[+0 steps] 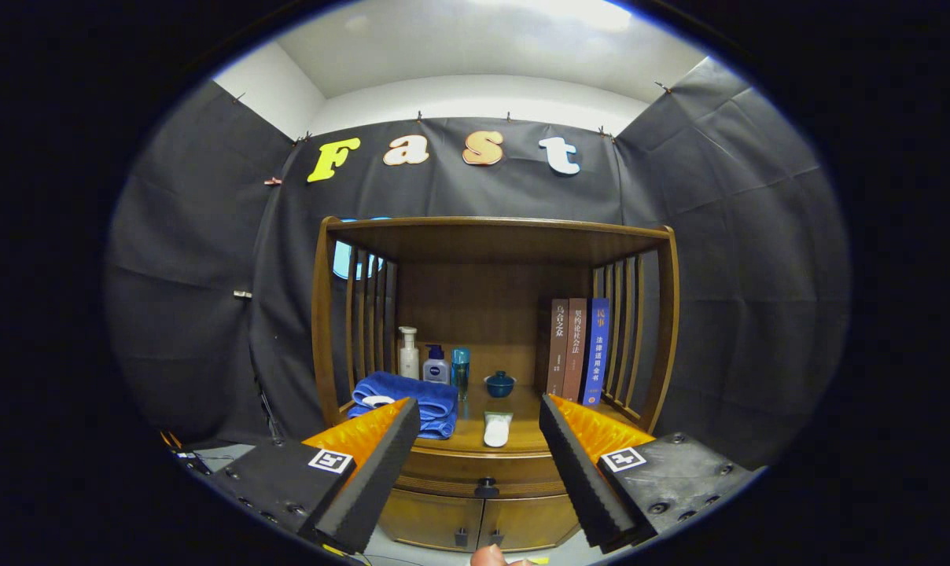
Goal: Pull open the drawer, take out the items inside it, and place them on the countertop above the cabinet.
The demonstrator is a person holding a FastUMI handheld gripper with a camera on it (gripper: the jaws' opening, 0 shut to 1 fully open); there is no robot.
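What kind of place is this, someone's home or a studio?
Probably a staged booth, not a real home: black cloth walls hang around one wooden cabinet dressed with books, toiletry bottles and a blue towel. The open gripper points at its drawer knob.

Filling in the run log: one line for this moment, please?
phase: approach | gripper: open, holding nothing | drawer knob: between the fingers, beyond them | drawer: closed | countertop: towel, bottles, books

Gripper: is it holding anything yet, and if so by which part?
Nothing is held. The gripper is open, its fingers apart and short of the cabinet; the drawer knob shows between them, untouched.
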